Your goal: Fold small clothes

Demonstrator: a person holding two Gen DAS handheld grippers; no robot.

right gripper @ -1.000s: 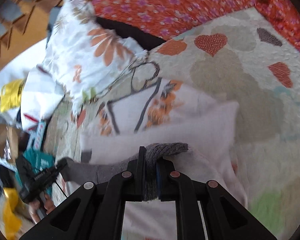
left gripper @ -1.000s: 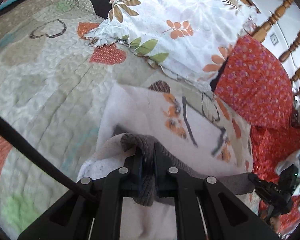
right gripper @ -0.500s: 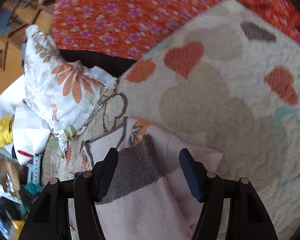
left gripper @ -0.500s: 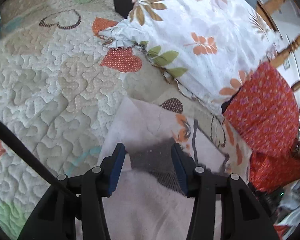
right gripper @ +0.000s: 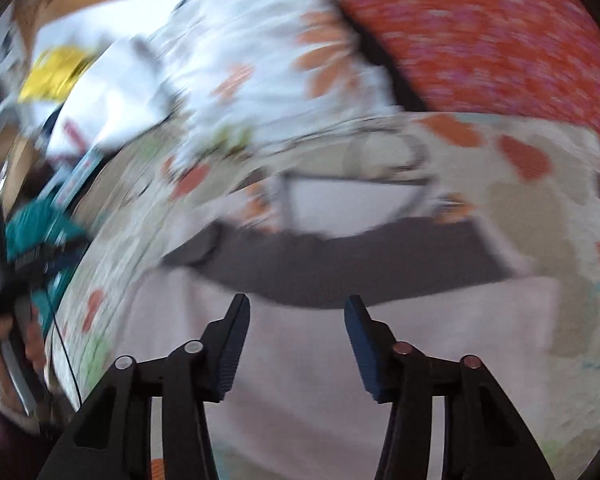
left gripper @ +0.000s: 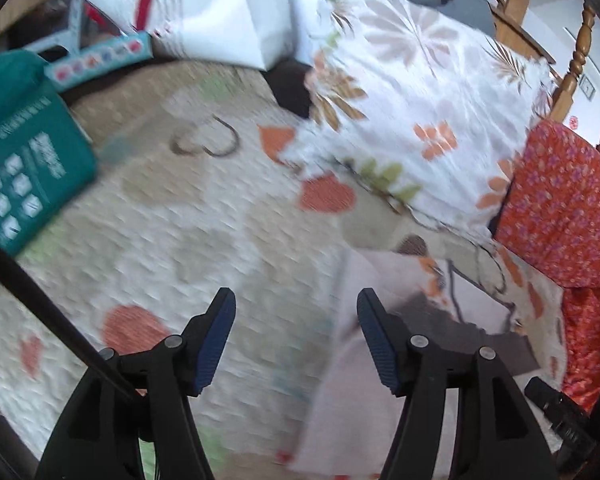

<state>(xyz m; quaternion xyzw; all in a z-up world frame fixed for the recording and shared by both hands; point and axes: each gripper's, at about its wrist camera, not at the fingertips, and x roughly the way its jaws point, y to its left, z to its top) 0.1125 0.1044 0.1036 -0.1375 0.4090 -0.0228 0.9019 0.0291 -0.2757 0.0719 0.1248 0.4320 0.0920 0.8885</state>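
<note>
Heart-patterned quilt is covered by a pale garment with grey hem; left gripper and right gripper are held apart, empty

The bed is covered by a cream quilt with orange hearts. On it, at the right, lies a pale pink garment with a grey band, folded flat. Far behind it rests a white floral pillow, with a red flowered cushion to its right. A teal package lies at the left edge.
</note>
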